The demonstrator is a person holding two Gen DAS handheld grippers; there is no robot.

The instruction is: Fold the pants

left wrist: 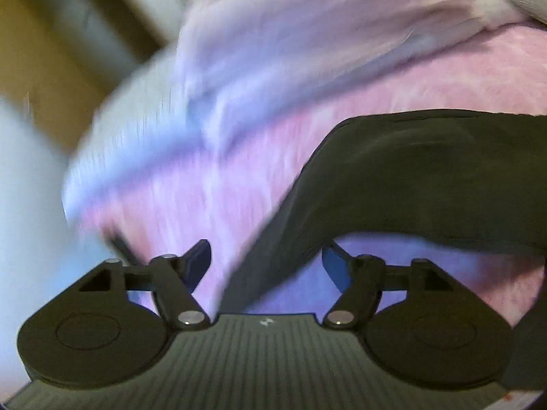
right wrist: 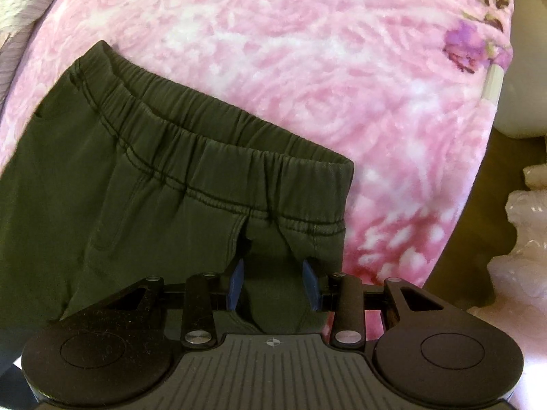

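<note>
1 pair of dark pants (right wrist: 143,184) lies on the pink blanket (right wrist: 307,51): soft, limp, light. Your right gripper (right wrist: 273,282) pinches a fabric ridge below the waistband; your left gripper (left wrist: 266,266) gapes, cloth unpressed. Take hems or waistband.

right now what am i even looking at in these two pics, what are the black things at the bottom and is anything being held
Each picture comes from a camera fixed on a handheld two-finger gripper; a person carries one in each hand. The black parts at the bottom are the grippers themselves, with blue finger pads.

The sharp picture is the right gripper's view, looking down on dark green elastic-waist pants lying on a pink rose-patterned fleece blanket. Its pads pinch a fold of the pants just below the waistband.

The blurred picture is the left gripper's view. Its jaws stand open, and part of the pants drapes just ahead of them, not gripped.
</note>
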